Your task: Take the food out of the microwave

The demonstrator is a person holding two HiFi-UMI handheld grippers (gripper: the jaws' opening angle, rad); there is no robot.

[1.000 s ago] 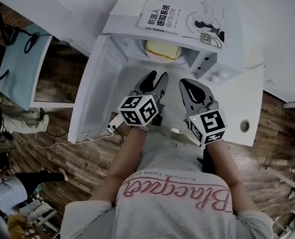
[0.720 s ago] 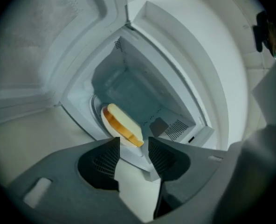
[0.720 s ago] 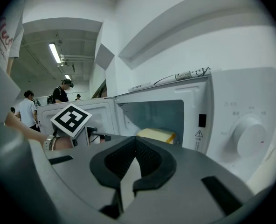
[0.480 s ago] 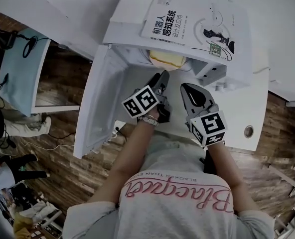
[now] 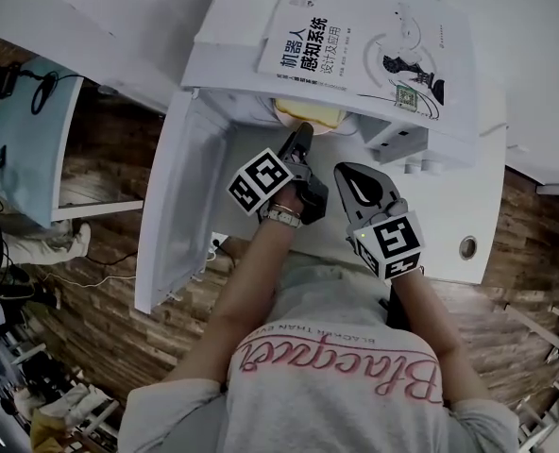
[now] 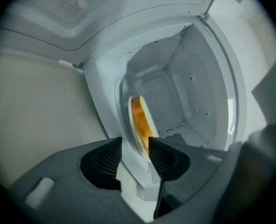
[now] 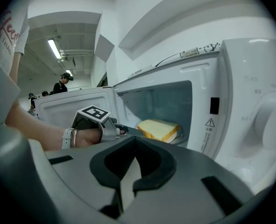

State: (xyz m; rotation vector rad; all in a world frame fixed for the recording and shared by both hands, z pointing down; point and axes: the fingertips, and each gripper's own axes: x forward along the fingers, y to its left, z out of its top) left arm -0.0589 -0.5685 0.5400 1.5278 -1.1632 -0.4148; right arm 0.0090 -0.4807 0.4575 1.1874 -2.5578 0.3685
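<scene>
Left gripper (image 6: 135,146) fingers (image 6: 162,157) apart at bread (image 6: 138,118), right gripper (image 7: 132,183) closed

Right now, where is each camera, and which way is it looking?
Head view: on the person's head, looking steeply down at the open microwave; arms, shirt, left gripper and right gripper show.
Left gripper view: rides the left gripper, looks into the microwave at the bread; only its open jaws show.
Right gripper view: rides the right gripper, faces the microwave's front; its shut jaws and the left hand show.
All three see the bread.
</scene>
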